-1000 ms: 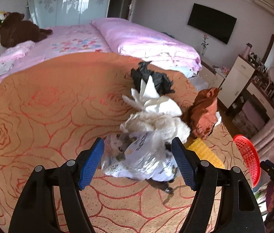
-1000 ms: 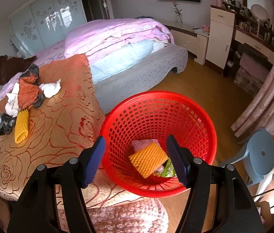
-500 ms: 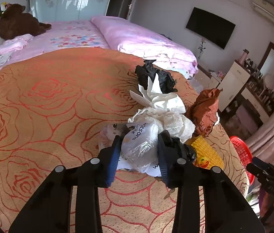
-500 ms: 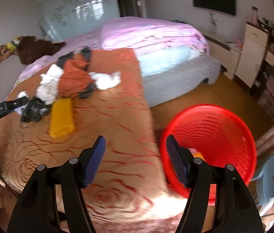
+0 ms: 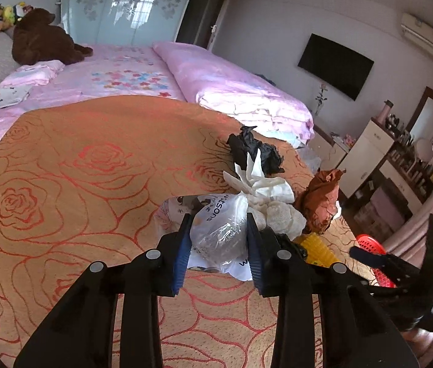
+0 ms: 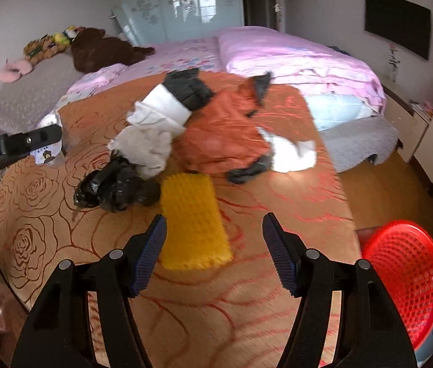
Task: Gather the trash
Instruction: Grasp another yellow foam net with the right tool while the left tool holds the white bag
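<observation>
My left gripper (image 5: 219, 247) is shut on a crumpled clear plastic bag (image 5: 221, 227) and holds it just above the orange rose blanket (image 5: 78, 190). Behind it lie white tissue (image 5: 259, 181), a black bag (image 5: 253, 150), a cream cloth (image 5: 284, 217) and a rust-brown wrapper (image 5: 320, 199). My right gripper (image 6: 215, 254) is open and empty, its jaws on either side of the near end of a yellow sponge (image 6: 193, 224). A second black bag (image 6: 115, 184) lies left of the sponge. The red basket (image 6: 406, 276) stands on the floor at the right.
The pink bed (image 6: 293, 55) lies behind the blanket, with a brown plush toy (image 5: 41, 43) on it. A white cabinet (image 5: 366, 150) and a dresser stand at the right wall. The left gripper's tip (image 6: 17, 144) shows in the right wrist view.
My left gripper has shut on the plastic bag and lifted it. My right gripper has swung from over the red basket to the blanket, up to the yellow sponge.
</observation>
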Demonstrator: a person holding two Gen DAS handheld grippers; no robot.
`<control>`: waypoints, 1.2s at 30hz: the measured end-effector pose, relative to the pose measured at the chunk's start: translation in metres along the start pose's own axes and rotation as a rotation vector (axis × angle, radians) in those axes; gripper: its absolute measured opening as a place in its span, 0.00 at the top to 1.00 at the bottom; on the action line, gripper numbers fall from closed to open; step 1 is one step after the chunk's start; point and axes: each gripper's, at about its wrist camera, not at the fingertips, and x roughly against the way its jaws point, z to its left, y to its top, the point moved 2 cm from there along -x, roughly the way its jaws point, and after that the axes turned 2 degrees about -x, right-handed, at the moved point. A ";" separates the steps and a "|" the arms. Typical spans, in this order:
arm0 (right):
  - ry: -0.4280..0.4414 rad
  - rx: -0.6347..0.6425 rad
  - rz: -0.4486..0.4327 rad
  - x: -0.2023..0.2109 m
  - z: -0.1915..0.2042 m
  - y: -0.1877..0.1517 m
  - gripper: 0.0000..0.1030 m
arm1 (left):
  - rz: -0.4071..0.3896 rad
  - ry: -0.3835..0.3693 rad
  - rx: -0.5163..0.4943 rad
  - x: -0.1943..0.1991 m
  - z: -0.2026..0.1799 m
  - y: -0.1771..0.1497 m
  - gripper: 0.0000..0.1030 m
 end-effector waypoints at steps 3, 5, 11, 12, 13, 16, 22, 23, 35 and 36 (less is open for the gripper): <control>0.001 0.030 0.008 -0.010 0.010 0.003 0.41 | 0.001 0.001 0.001 0.000 0.000 0.000 0.69; 0.004 0.040 0.019 -0.016 0.013 0.004 0.48 | 0.002 0.002 0.003 0.000 0.002 0.000 0.69; -0.004 0.041 0.025 -0.019 0.013 0.002 0.61 | 0.003 0.004 0.000 0.001 0.002 -0.003 0.69; -0.006 0.043 0.025 -0.019 0.013 0.001 0.64 | 0.003 0.004 0.000 0.001 0.002 -0.003 0.69; -0.009 0.043 0.024 -0.018 0.012 0.000 0.65 | 0.002 0.004 -0.002 0.002 0.002 -0.003 0.69; -0.003 0.033 0.020 -0.014 0.010 -0.005 0.69 | -0.002 0.007 -0.012 0.004 -0.001 -0.004 0.69; -0.001 -0.001 -0.010 0.005 0.000 -0.009 0.70 | -0.018 0.003 -0.039 0.009 -0.013 -0.003 0.69; -0.002 -0.007 -0.015 0.008 -0.002 -0.009 0.70 | -0.020 0.001 -0.045 0.010 -0.015 -0.002 0.69; -0.055 -0.075 -0.085 0.046 -0.029 -0.011 0.70 | -0.037 -0.014 -0.104 0.017 -0.040 0.001 0.69; -0.061 -0.079 -0.092 0.049 -0.031 -0.010 0.70 | -0.038 -0.016 -0.111 0.017 -0.043 0.000 0.69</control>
